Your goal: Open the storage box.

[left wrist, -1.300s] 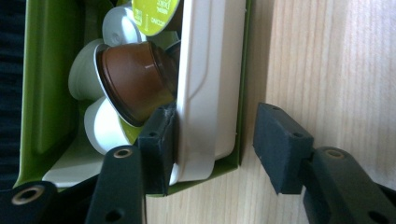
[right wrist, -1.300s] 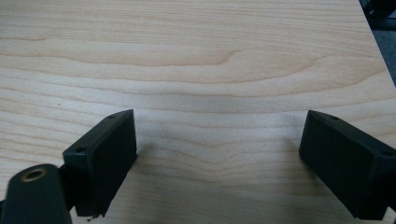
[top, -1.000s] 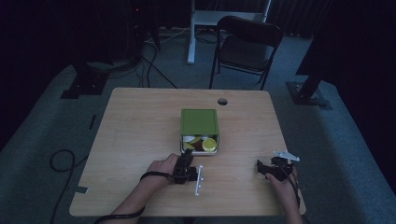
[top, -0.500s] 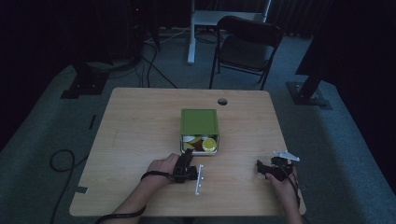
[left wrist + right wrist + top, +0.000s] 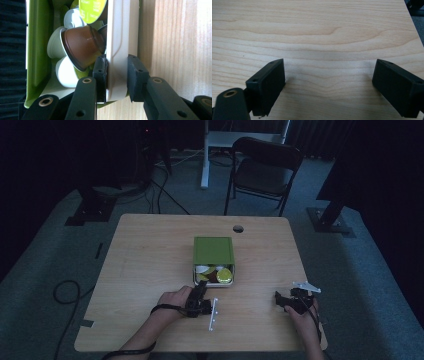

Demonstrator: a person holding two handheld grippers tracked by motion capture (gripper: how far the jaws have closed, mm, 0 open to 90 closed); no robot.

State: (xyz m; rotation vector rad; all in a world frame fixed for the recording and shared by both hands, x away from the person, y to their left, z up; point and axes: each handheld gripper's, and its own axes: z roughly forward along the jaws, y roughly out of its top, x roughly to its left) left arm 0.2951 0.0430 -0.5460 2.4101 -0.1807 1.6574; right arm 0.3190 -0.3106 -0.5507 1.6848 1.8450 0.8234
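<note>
A green box (image 5: pixel 213 251) lies at the middle of the wooden table (image 5: pixel 145 255), its white inner tray pulled out a little toward me and holding several coffee capsules (image 5: pixel 215 274). My left gripper (image 5: pixel 202 287) reaches to the tray's front. In the left gripper view the left gripper (image 5: pixel 116 72) is shut on the tray's white front wall (image 5: pixel 121 30), one jaw inside and one outside. A brown capsule (image 5: pixel 83 45) and white ones lie just behind the inner jaw. My right gripper (image 5: pixel 279 300) rests low at the table's right front; the right gripper (image 5: pixel 328 85) is open over bare wood.
A round cable hole (image 5: pixel 238 228) sits near the table's far edge. Beyond the table stand a black folding chair (image 5: pixel 262 165) and a white desk frame (image 5: pixel 220 140). Dark stand bases (image 5: pixel 330 222) and cables lie on the carpet on both sides.
</note>
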